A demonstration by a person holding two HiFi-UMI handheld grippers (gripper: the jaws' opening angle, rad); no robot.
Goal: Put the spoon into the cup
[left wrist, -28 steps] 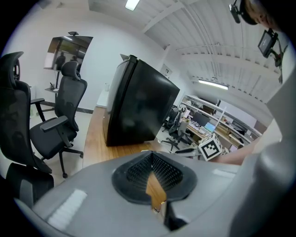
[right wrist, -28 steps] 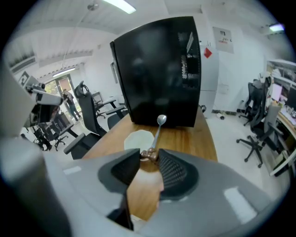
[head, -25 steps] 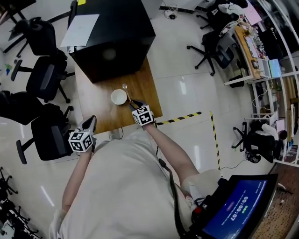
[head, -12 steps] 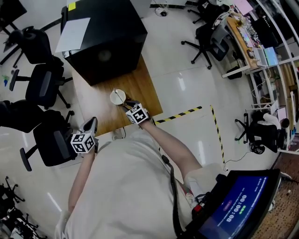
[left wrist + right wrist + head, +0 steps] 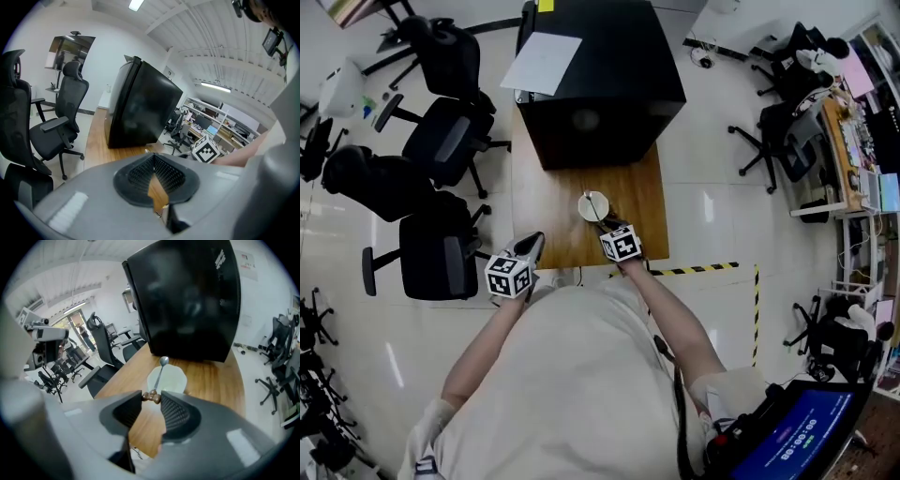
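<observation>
A white cup (image 5: 593, 204) stands on the wooden table (image 5: 546, 202), in front of a big black box (image 5: 591, 84). My right gripper (image 5: 606, 222) is just on the near side of the cup, shut on the brown handle end of a metal spoon (image 5: 160, 372). In the right gripper view the spoon reaches forward over the cup (image 5: 172, 381), its bowl above the far rim. My left gripper (image 5: 532, 243) hangs at the table's near left edge, away from the cup. Its fingertips (image 5: 149, 164) meet with nothing between them.
Black office chairs (image 5: 441, 251) stand left of the table. Yellow-black tape (image 5: 703, 269) runs on the floor to the right. A white sheet (image 5: 541, 63) lies on the black box. The black box takes up the far half of the table.
My right gripper has come down and tipped with the spoon, closer to the cup. The left gripper has stayed put. The head view has swung, so the table sits further right.
</observation>
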